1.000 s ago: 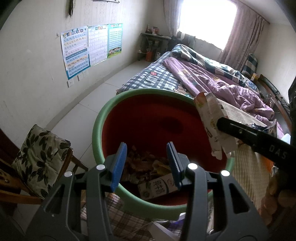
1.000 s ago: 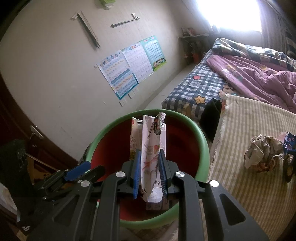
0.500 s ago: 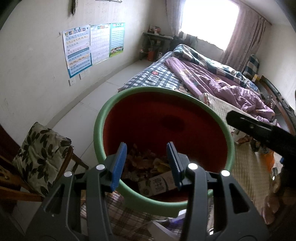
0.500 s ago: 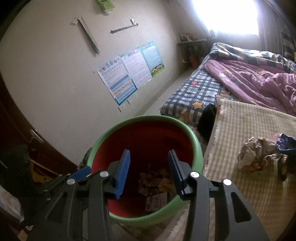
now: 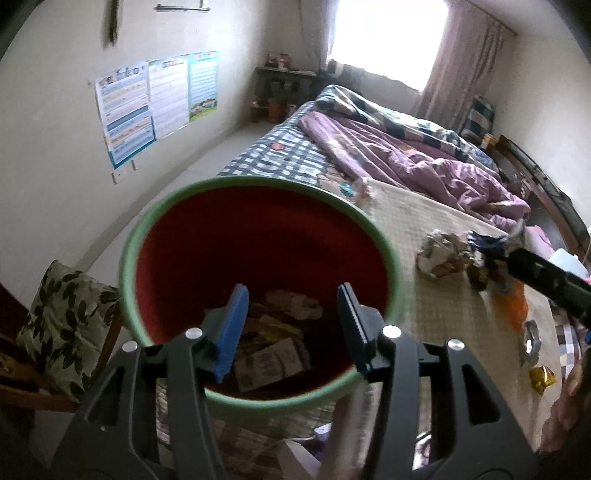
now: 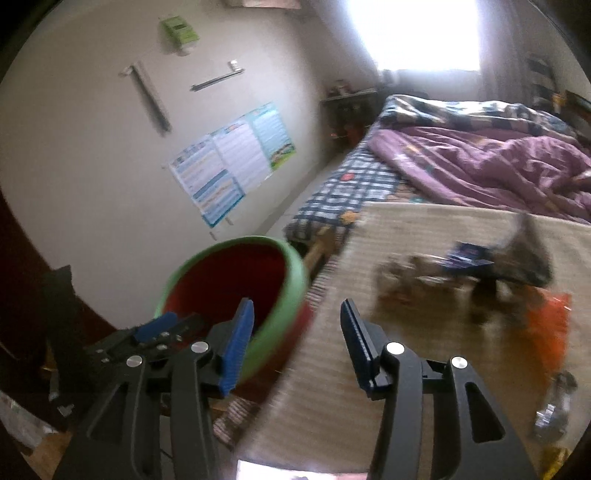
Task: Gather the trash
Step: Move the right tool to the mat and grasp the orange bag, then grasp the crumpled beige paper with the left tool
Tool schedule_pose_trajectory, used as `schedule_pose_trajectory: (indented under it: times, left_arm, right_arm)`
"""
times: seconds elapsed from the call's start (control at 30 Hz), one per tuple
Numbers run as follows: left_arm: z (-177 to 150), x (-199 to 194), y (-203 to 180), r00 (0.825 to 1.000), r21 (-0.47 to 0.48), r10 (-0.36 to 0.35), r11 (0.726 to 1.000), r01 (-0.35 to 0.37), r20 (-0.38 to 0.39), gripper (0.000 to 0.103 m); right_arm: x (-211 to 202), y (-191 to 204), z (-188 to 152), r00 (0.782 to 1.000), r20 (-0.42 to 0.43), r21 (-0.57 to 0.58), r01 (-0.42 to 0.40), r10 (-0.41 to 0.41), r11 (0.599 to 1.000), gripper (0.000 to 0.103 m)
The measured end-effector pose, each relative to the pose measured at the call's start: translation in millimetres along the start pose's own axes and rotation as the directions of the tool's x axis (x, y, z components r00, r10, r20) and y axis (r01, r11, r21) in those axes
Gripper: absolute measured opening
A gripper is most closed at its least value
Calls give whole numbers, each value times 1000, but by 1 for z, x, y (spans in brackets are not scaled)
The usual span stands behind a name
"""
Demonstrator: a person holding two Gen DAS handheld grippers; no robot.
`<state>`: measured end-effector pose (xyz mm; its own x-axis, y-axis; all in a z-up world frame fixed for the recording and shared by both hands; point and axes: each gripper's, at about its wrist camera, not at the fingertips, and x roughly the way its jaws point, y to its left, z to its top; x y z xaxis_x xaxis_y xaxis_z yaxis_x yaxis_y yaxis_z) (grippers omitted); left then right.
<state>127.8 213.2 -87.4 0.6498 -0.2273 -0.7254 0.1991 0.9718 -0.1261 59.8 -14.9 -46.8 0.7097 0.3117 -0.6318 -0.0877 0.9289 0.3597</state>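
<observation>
Trash in bin: cartons, wrappers and paper scraps [image 5: 275, 347] lie heaped at the bottom of the bin, a printed carton uppermost toward the near wall.
Trash on mat: a crumpled paper wad [image 5: 441, 254], a blue wrapper [image 5: 484, 242], an orange bag [image 5: 513, 308], a silver wrapper [image 5: 530, 341] and a yellow wrapper [image 5: 543, 378] lie scattered over the mat, to the right of the bin and well apart from it; in the right wrist view this pile is blurred.
Bin: round, green rim [image 5: 127, 254] with a red inside, standing at the near left edge of the mat, just below the left gripper.
Left gripper [image 5: 291, 332]: hangs over the bin's near rim, pointing down into it; its jaws are opening and nothing sits between the blue pads.
Right gripper [image 6: 295, 343]: pointed over the mat's left edge with the bin to its left; jaws parted and opening, holding nothing. Its black finger also shows at the right of the left wrist view, near the trash pile.
Mat [image 5: 406, 218]: pale woven sheet spread over the near end of the bed.
Bed: checked sheet [image 5: 284, 155] and a rumpled purple quilt [image 5: 424, 162] beyond the mat.
Chair: leaf-patterned cushion [image 5: 62, 328] on a wooden seat, left of the bin.
Wall: three printed posters [image 5: 155, 99] on the left wall; a bright window [image 5: 388, 33] at the far end.
Person: part of a hand [image 5: 569, 413] at the lower right edge of the left wrist view.
</observation>
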Motion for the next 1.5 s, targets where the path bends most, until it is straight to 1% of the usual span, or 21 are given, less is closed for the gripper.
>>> schedule_pose_trajectory:
  times: [0.13, 0.27, 0.37, 0.43, 0.47, 0.53, 0.6, 0.7, 0.77, 0.83, 0.87, 0.9, 1.0, 1.07, 1.13, 1.2, 1.27, 1.3, 1.37, 1.43, 1.5]
  left_arm:
    - [-3, -2, -28, 1000, 26, -18, 999, 18, -1, 50]
    - [-9, -4, -58, 999, 40, -34, 999, 34, -9, 52]
    - [-15, -5, -83, 999, 49, -47, 998, 48, -16, 53]
    - [-20, -5, -102, 998, 56, -58, 997, 59, -26, 53]
    - [-22, -5, -109, 998, 60, -61, 996, 63, -29, 53]
    - [-26, -5, -124, 997, 69, -68, 995, 70, -38, 54]
    - [-29, -5, -138, 996, 75, -70, 994, 73, -46, 55]
    - [-34, -5, -155, 996, 74, -66, 995, 70, -54, 60]
    - [-37, -4, -163, 997, 70, -56, 996, 60, -58, 64]
    - [-37, -3, -166, 997, 63, -45, 997, 49, -63, 66]
    - [-38, -2, -168, 997, 60, -38, 997, 42, -65, 67]
    - [-38, -1, -170, 997, 59, -30, 998, 34, -66, 68]
    - [-32, 7, -171, 997, 56, -11, 998, 15, -70, 68]
    - [-26, 13, -173, 998, 61, -6, 998, 10, -63, 69]
    - [-17, 22, -174, 999, 81, -1, 997, 6, -54, 74]
    - [-6, 33, -175, 999, 114, -6, 993, 11, -49, 80]
    - [5, 47, -180, 999, 172, 2, 985, 5, -43, 83]
    - [10, 57, -184, 999, 209, 9, 978, 1, -46, 84]
    - [17, 72, -189, 998, 255, 12, 967, 3, -56, 84]
    - [22, 89, -192, 997, 289, -3, 957, 26, -80, 87]
    - [24, 107, -195, 994, 320, 17, 947, 19, -110, 88]
  right_arm:
    - [-27, -43, -12, 996, 0, 41, 85, -85, 996, 48]
    - [-52, -95, -23, 977, -8, 58, 213, -213, 975, 49]
    - [-61, -132, -29, 963, -44, 66, 268, -265, 961, 53]
    - [-63, -152, -30, 955, -62, 50, 292, -289, 955, 58]
    - [-61, -160, -29, 952, -77, 24, 299, -296, 954, 61]
    - [-51, -170, -24, 944, -90, -34, 315, -316, 949, 64]
    - [-34, -179, -22, 932, -123, -112, 327, -340, 938, 69]
    - [-10, -183, -25, 931, -168, -183, 292, -323, 939, 70]
    - [5, -186, -29, 922, -181, -231, 299, -343, 926, 69]
    - [13, -191, -30, 921, -194, -236, 291, -339, 927, 59]
    - [14, -195, -32, 923, -204, -227, 279, -326, 933, 43]
    - [15, -199, -34, 925, -212, -218, 270, -316, 938, 32]
    - [7, -204, -35, 939, -196, -194, 245, -282, 950, 27]
    - [-8, -207, -34, 951, -172, -173, 227, -256, 958, 25]
    - [-21, -208, -30, 959, -147, -153, 220, -242, 964, 25]
    - [-33, -210, -28, 964, -132, -134, 211, -229, 968, 25]
    - [-44, -214, -27, 968, -127, -113, 202, -216, 973, 25]
    - [-49, -217, -27, 969, -123, -102, 201, -213, 974, 24]
    - [-55, -223, -26, 971, -118, -84, 200, -209, 976, 24]
    - [-59, -227, -26, 971, -118, -68, 201, -208, 977, 24]
    - [-62, -232, -27, 970, -122, -54, 204, -210, 977, 24]
